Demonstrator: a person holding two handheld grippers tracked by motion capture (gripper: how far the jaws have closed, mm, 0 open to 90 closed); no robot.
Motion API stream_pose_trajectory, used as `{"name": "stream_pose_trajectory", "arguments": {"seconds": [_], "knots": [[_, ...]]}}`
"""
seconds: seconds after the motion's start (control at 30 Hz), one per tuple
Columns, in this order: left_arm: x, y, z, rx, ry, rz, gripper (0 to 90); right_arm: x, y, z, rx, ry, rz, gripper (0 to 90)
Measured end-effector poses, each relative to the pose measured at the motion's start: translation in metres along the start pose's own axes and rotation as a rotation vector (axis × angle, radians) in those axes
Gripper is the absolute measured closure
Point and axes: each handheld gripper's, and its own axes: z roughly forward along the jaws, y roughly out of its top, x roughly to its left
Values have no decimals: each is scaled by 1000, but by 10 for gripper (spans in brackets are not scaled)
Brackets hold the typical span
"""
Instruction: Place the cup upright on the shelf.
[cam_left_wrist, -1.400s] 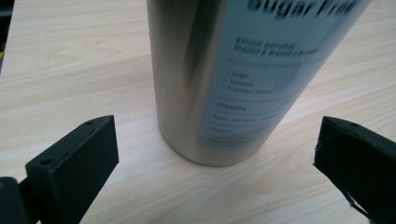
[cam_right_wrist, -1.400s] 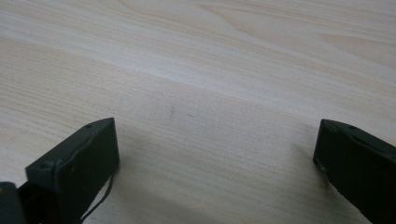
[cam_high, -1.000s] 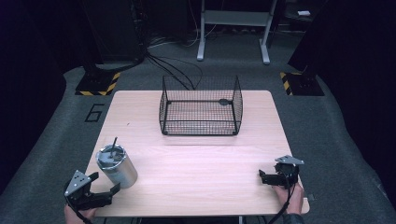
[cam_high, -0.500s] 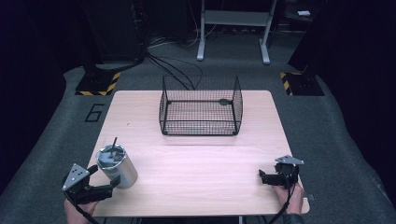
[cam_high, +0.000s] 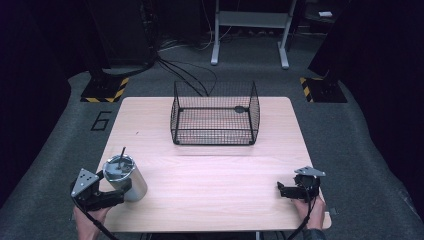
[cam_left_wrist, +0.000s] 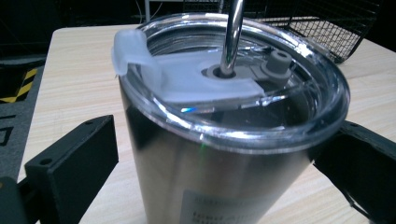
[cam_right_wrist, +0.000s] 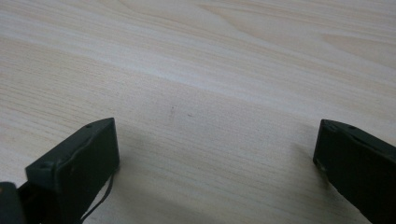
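A steel tumbler (cam_high: 126, 180) with a clear lid and a metal straw (cam_left_wrist: 232, 37) stands upright near the table's front left corner. My left gripper (cam_high: 118, 193) is open, with one jaw on each side of the tumbler's body (cam_left_wrist: 219, 177). A small gap shows at the left jaw, and the right jaw sits close against the wall. At the front right, my right gripper (cam_high: 283, 190) rests low over the bare wood, open, with nothing between its jaws (cam_right_wrist: 215, 154).
A black wire basket (cam_high: 214, 136) stands at the back middle of the wooden table (cam_high: 210, 172), open at the top. Dark carpet surrounds the table, with cables and stand bases behind it.
My left gripper has edged forward so its jaws now straddle the tumbler. The tumbler and the right gripper have not moved.
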Motion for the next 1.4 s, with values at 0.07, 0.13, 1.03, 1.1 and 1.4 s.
{"name": "stream_pose_trajectory", "arguments": {"seconds": [0.07,0.13,1.03,1.1,1.4], "knots": [[-1,1,3,-3,5,2,0,0,0,0,2,-1,0,0],[-2,3,5,-7,3,0,0,0,0,0,2,-1,-2,0],[-11,5,23,-38,80,9,25,0,0,0,2,-1,-1,0],[-11,5,23,-39,80,11,28,0,0,0,2,-2,-1,0],[-10,5,23,-39,77,17,32,0,0,0,2,-1,-1,0]]}}
